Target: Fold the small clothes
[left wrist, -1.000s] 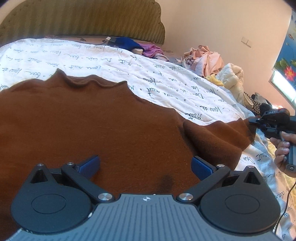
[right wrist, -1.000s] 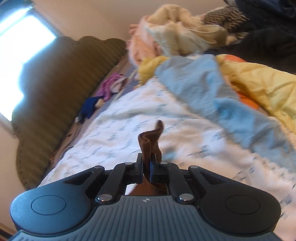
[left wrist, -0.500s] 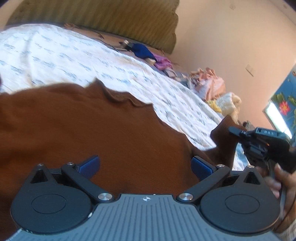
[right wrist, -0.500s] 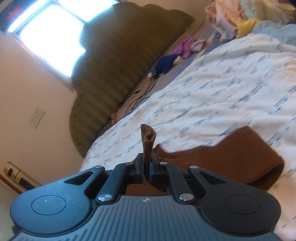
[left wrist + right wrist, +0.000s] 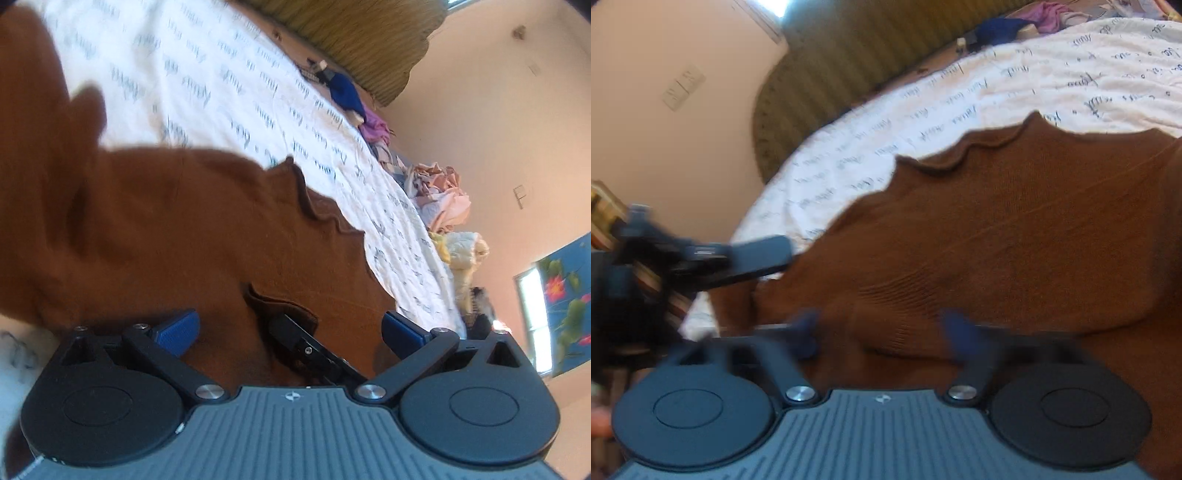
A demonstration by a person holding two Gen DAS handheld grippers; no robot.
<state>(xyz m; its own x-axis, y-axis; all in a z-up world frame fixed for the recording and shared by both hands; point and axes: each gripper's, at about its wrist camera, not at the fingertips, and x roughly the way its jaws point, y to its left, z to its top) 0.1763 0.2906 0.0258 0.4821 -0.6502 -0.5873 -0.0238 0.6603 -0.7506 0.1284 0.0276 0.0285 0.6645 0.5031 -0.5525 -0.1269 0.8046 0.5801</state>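
A brown knit garment (image 5: 155,229) with a wavy hem lies spread on the white printed bedsheet (image 5: 229,85). In the right wrist view its sleeve (image 5: 997,266) is folded across the body, and the ribbed cuff (image 5: 886,332) rests on the fabric between the blurred blue pads of my right gripper (image 5: 884,328), which stands open. My left gripper (image 5: 290,330) is open low over the garment with nothing in it. A black finger of the right gripper (image 5: 299,339) reaches in between its pads, beside the cuff (image 5: 284,306). The left gripper (image 5: 753,258) shows at the garment's left edge.
An olive ribbed headboard (image 5: 849,55) runs along the far side of the bed. Blue and purple clothes (image 5: 347,96) lie near it, and a pile of pale clothes (image 5: 443,199) sits at the bed's far right. A wall switch (image 5: 683,88) is on the peach wall.
The right gripper carried the sleeve cuff leftward across the garment, lowered it onto the body and opened. The left gripper stayed open and tilted, swinging its view to the right.
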